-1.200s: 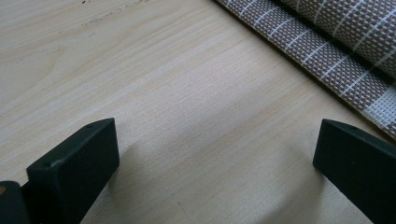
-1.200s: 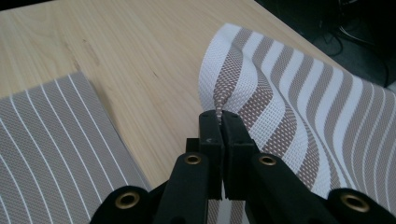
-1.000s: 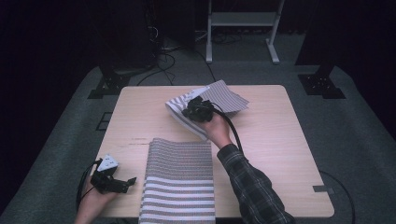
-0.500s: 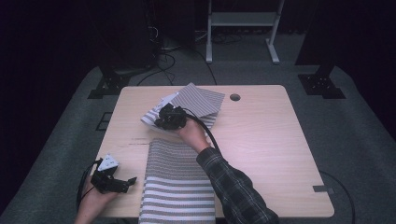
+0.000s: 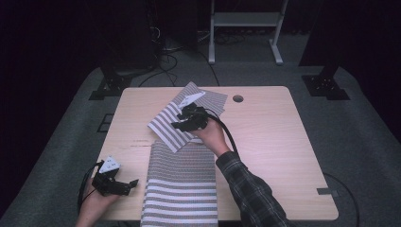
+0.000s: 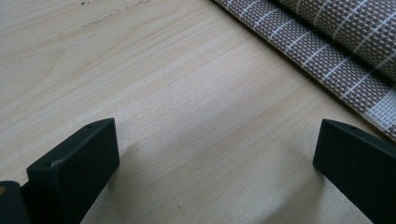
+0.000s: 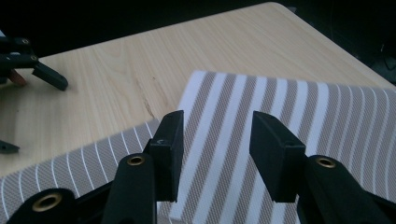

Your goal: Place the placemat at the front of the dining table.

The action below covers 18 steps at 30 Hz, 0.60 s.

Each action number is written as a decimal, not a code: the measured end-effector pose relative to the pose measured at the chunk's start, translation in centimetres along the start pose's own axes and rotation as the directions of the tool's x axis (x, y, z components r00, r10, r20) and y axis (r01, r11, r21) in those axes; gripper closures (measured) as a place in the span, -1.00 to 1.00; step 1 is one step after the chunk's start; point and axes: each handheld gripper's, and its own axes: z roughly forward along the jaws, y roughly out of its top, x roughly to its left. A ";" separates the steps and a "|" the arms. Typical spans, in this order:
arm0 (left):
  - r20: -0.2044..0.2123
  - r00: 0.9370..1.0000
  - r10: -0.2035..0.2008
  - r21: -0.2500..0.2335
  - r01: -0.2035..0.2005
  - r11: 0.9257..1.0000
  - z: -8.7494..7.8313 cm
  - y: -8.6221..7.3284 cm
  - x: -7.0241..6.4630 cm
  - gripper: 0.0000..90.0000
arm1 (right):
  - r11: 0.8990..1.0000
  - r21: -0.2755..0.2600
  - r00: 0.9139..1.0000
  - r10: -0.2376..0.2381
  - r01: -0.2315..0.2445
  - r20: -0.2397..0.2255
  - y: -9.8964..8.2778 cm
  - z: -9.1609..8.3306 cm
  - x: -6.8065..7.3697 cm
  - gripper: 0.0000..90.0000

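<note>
A small striped cloth (image 5: 170,125) lies spread at the table's middle back, its near corner overlapping the far end of a larger folded striped cloth (image 5: 182,189). My right gripper (image 5: 178,125) hovers just over the small cloth (image 7: 289,102). Its jaws have just been opening and stand apart (image 7: 217,128), with nothing pinched between them. The larger cloth (image 7: 79,161) shows below it. My left gripper (image 5: 128,185) rests open on bare wood at the near left, beside the larger cloth's edge (image 6: 345,70); nothing sits between its jaws (image 6: 215,144).
The wooden table (image 5: 279,142) has a round cable hole (image 5: 238,98) at the back and dark scuff marks (image 5: 142,142) left of the cloths. A white metal stand (image 5: 243,28) and cables lie on the floor behind.
The right hand carried the small striped cloth from the back right toward the left and set it down against the larger cloth; its jaws went from shut on the cloth to open. The left gripper stayed put.
</note>
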 end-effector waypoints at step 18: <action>-0.001 1.000 -0.001 0.000 0.001 1.000 0.0 0.0 0.0 -1.00 | 0.978 0.154 0.988 0.124 -0.138 0.097 -9.6 0.7 -4.4 -0.08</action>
